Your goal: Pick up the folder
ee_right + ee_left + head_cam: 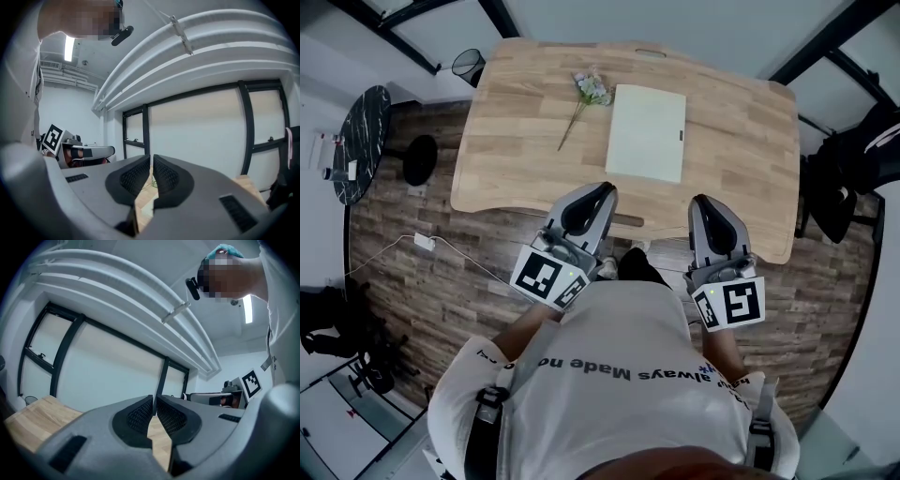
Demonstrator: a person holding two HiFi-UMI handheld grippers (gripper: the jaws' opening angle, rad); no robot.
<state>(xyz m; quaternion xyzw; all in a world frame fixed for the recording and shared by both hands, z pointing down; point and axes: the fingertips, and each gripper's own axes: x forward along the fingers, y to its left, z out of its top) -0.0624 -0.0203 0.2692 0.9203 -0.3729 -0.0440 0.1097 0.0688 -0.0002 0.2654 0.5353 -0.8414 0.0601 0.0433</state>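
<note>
Mark on folder (646, 132) unreadably small, table (506, 131) near edge partly hidden

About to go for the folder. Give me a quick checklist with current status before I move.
1. Folder in view, flat on the table: ok.
2. Nothing on top of the folder: ok; flower sprig lies left of it.
3. Left claw open to grasp: not ok, shut and empty.
4. Right claw open to grasp: not ok, shut and empty.
5. Claws at the folder: not ok, both short of it, by the table's near edge.
6. Gap under the folder's edge: cannot tell.
</note>
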